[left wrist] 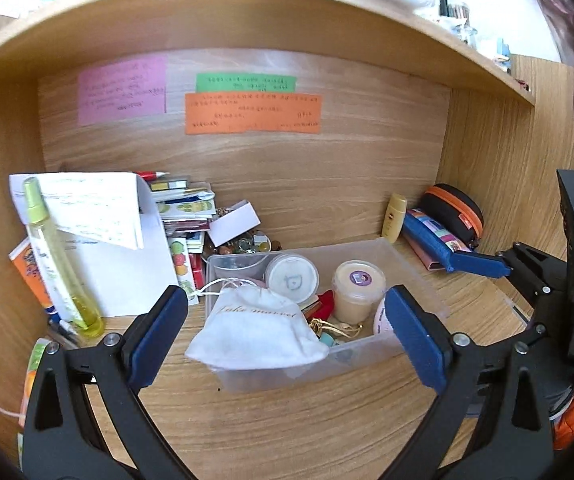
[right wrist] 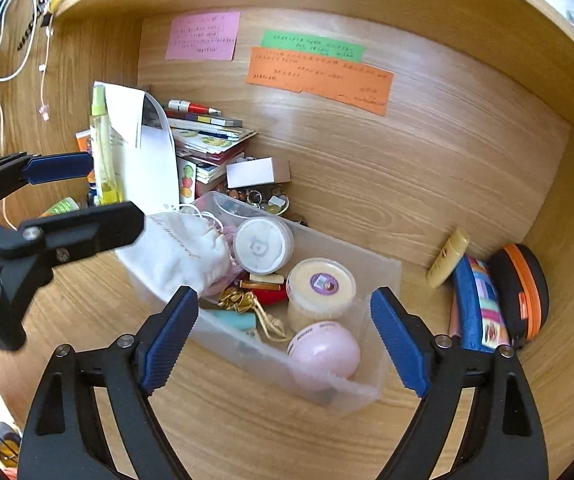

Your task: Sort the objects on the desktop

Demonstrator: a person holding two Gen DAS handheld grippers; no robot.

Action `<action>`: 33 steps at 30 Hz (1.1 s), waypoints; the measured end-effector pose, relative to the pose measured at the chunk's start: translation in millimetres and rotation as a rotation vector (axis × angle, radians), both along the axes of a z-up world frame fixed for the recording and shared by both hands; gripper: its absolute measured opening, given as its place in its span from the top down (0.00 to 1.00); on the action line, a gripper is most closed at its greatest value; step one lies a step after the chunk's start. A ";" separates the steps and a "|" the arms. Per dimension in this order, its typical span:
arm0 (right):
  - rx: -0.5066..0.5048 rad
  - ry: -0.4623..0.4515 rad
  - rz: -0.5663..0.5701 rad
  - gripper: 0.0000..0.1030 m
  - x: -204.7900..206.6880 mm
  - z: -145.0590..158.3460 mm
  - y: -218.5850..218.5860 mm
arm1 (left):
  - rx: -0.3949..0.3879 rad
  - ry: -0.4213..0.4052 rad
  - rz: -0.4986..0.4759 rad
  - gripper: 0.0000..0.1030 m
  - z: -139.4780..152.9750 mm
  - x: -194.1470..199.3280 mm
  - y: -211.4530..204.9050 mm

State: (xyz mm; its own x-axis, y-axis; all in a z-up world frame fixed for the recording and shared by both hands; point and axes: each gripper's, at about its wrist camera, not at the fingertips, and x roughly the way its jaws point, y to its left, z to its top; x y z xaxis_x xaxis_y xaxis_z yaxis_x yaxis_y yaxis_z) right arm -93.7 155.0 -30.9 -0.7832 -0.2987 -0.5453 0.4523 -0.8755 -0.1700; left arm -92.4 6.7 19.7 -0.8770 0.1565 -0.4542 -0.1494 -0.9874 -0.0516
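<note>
Far left on the worktop [left wrist: 287, 420], loose things wait unsorted: the yellow-green spray bottle [left wrist: 57, 256] leans on papers, beside a stack of booklets [left wrist: 185, 216] and a small white box [left wrist: 234, 222]. Centre, the clear plastic bin [left wrist: 415, 276] already holds a white drawstring pouch [left wrist: 253, 330] draped over its near rim, two lidded jars, a pink egg-shaped case [right wrist: 325, 354] and gold trinkets. Far right, a yellow tube [left wrist: 393, 218] and pouches lie outside. I judge sorting partly done. The left claw [left wrist: 287, 334] gapes wide before the bin, gripping nothing. The right claw [right wrist: 285, 338] gapes too, empty.
</note>
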 end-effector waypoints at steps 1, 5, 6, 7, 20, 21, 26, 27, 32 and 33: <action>-0.005 0.002 -0.005 0.13 2.9 0.6 2.4 | -0.002 0.008 0.010 0.03 0.4 4.2 0.1; -0.047 0.017 -0.031 0.10 16.6 4.8 18.1 | -0.008 0.052 0.069 0.03 1.6 18.7 3.1; -0.055 0.022 -0.040 0.09 19.6 5.7 22.0 | -0.004 0.060 0.077 0.03 1.6 21.6 4.6; -0.060 0.026 -0.049 0.08 21.5 6.4 25.2 | 0.000 0.066 0.077 0.03 1.3 23.9 6.0; -0.071 0.066 -0.118 0.06 35.6 16.3 48.0 | 0.006 0.078 0.220 0.03 -15.1 21.7 13.4; -0.076 0.064 -0.118 0.06 34.8 15.7 48.7 | 0.015 0.072 0.232 0.03 -16.4 19.9 10.6; -0.081 0.040 -0.118 0.05 29.0 9.7 47.4 | 0.035 0.034 0.238 0.03 -24.0 11.3 6.4; -0.081 0.036 -0.118 0.05 28.0 8.5 46.6 | 0.035 0.028 0.231 0.03 -26.3 9.9 7.2; -0.078 0.019 -0.110 0.05 21.2 3.3 42.9 | 0.015 -0.011 0.177 0.03 -37.2 0.8 16.0; -0.077 0.016 -0.109 0.05 19.8 2.0 42.4 | 0.020 -0.023 0.163 0.03 -38.9 -1.3 17.2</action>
State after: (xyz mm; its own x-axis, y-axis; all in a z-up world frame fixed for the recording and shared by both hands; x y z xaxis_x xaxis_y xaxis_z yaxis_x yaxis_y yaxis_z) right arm -73.9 197.3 -29.0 -0.8215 -0.2520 -0.5115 0.3516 -0.9301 -0.1064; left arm -93.7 23.8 -19.2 -0.8810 0.0223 -0.4725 0.0139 -0.9972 -0.0729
